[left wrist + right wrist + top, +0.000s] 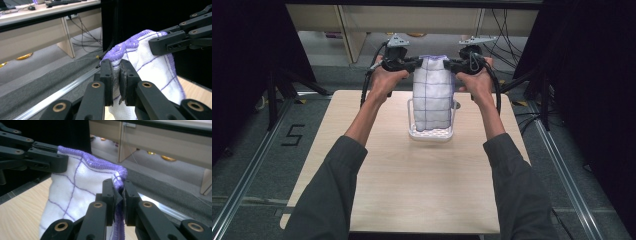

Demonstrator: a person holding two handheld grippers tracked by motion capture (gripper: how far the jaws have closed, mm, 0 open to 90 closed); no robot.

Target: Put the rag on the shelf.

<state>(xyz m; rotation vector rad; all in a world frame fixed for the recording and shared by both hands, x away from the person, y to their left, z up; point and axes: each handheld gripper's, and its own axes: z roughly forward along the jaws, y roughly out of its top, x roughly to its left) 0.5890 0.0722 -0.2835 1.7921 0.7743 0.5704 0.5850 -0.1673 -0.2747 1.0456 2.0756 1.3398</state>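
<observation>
Left gripper (115, 75): jaws nearly together, only a fold of cloth between the pads. They pinch the white cloth (150, 72) at one top corner, just under its purple stitched hem (125, 47). Right gripper (118, 195): the same, jaws closed on the opposite top corner, the hem bunched and curling over the pad tops.

High view: both grippers, left gripper (412, 64) and right gripper (452, 65), hold the cloth (432, 95) up by its top edge above the far middle of the bench (412, 190). It hangs straight down as a narrow folded panel, white with a thin purple grid. Its lower end reaches into or just in front of a small white basket (430, 134) standing on the bench; whether it touches the basket floor I cannot tell.

Handling, as judged: light, fully limp, no stiffness of its own. It drapes and folds wherever unsupported. The weave looks coarse, so not slippery; the pads should keep their bite. Not fragile. The hem is the thickest, firmest part and the best place to grip. Corners are right for keeping the panel spread. A grip lower on the thin single layer would likely let it slide or bunch.

Risk: holding the corners close together lets the top edge sag and the hanging end swing.
</observation>
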